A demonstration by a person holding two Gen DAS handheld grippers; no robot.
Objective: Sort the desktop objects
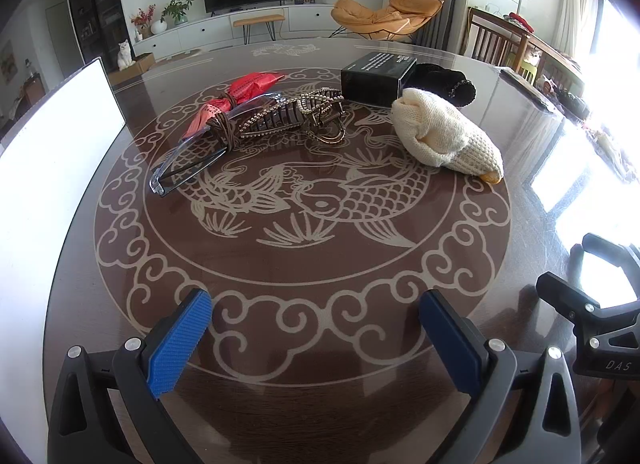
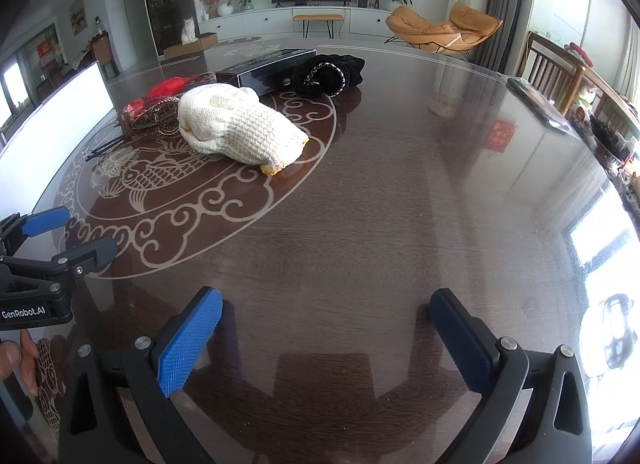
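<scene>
On the glass-topped round table (image 1: 320,264) lie a cream knitted glove (image 1: 444,134) (image 2: 240,130), a black box (image 1: 378,78) (image 2: 266,66), a black scrunchie (image 1: 448,82) (image 2: 326,72), a rhinestone hair clip (image 1: 292,114) (image 2: 154,114), a red packet tied with brown cord (image 1: 240,94) (image 2: 166,88) and clear-framed glasses (image 1: 192,160). My left gripper (image 1: 316,338) is open and empty, near the table's front, well short of the objects. My right gripper (image 2: 324,338) is open and empty over bare table to the right of them.
A white board (image 1: 52,136) (image 2: 52,132) stands at the table's left edge. The right gripper shows at the right of the left wrist view (image 1: 592,304); the left gripper shows at the left of the right wrist view (image 2: 60,240). Chairs (image 2: 556,68) stand behind the far right edge.
</scene>
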